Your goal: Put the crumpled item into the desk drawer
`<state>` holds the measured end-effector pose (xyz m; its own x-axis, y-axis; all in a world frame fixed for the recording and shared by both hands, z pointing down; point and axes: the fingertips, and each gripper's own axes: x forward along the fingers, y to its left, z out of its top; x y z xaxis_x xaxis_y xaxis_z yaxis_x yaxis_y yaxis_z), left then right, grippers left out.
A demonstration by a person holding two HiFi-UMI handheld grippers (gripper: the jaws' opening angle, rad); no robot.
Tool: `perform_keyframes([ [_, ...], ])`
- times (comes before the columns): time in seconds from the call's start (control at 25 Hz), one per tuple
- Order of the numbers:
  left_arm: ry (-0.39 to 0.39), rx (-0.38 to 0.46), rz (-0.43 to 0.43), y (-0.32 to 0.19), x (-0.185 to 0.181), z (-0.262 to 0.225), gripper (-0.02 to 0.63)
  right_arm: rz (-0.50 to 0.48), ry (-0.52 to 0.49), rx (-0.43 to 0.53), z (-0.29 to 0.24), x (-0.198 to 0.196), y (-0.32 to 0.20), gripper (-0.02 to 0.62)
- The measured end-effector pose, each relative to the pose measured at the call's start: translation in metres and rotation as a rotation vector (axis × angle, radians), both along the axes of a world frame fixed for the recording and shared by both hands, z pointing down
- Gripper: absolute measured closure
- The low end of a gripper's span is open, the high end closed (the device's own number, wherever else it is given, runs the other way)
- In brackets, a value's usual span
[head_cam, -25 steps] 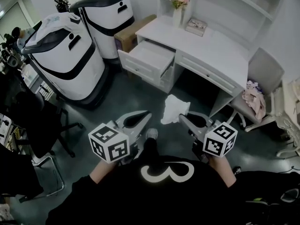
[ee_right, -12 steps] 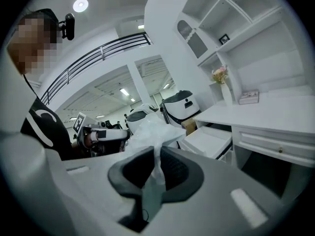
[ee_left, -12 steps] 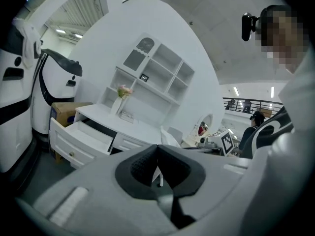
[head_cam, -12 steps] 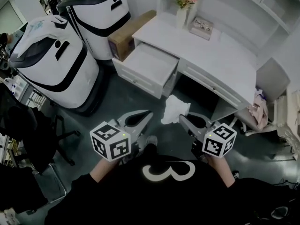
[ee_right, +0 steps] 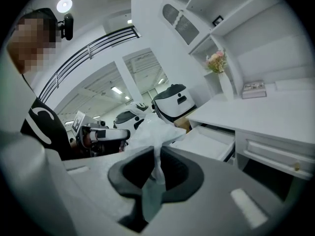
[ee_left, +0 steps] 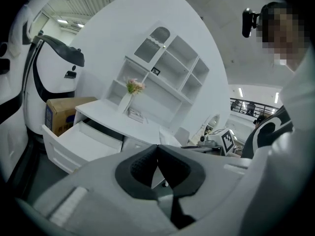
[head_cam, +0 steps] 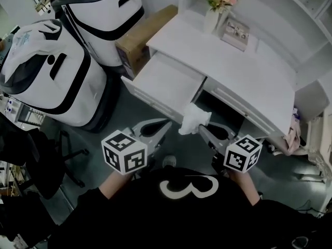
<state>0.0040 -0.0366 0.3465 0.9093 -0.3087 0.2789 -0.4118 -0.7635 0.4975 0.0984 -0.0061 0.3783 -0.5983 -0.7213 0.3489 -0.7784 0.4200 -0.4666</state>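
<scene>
The crumpled white item (head_cam: 194, 119) hangs from my right gripper (head_cam: 201, 129), which is shut on a fold of it. In the right gripper view the item (ee_right: 152, 131) bulges up out of the pinched jaws (ee_right: 158, 154). It hovers just in front of the open desk drawer (head_cam: 165, 83), near that drawer's right front corner. The drawer (ee_right: 207, 140) looks empty and belongs to a white desk (head_cam: 244, 66). My left gripper (head_cam: 166, 122) is beside the right one, shut with nothing in it (ee_left: 157, 149), and it points at the drawer (ee_left: 83, 139).
Two large white-and-black machines (head_cam: 52, 71) stand to the left, with a cardboard box (head_cam: 136, 38) against the desk's side. A vase of flowers (head_cam: 212, 14) and a book (head_cam: 236, 32) sit on the desktop. A chair with clothes (head_cam: 295, 134) is at the right.
Both grippers, with the item still in the right one, have come forward toward the desk. The open drawer is now much nearer, just beyond the item.
</scene>
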Motion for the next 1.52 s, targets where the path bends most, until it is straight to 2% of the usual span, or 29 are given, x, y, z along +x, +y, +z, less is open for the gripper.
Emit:
perform_keyframes([
  [0.32, -0.024, 0.003, -0.019, -0.057, -0.001, 0.016, 0.595, -0.004, 0.014, -0.007, 0.009, 0.000, -0.056, 0.555],
  [0.52, -0.040, 0.016, -0.043, -0.070, -0.006, 0.019, 0.595, -0.030, 0.098, 0.025, 0.010, 0.001, -0.072, 0.555],
  [0.76, -0.057, 0.014, -0.080, -0.087, -0.009, 0.024, 0.595, -0.069, 0.149, 0.027, 0.017, -0.002, -0.095, 0.555],
  [1.52, -0.112, -0.101, -0.233, -0.201, -0.006, 0.074, 0.596, -0.195, 0.167, -0.121, 0.085, 0.004, -0.234, 0.554],
])
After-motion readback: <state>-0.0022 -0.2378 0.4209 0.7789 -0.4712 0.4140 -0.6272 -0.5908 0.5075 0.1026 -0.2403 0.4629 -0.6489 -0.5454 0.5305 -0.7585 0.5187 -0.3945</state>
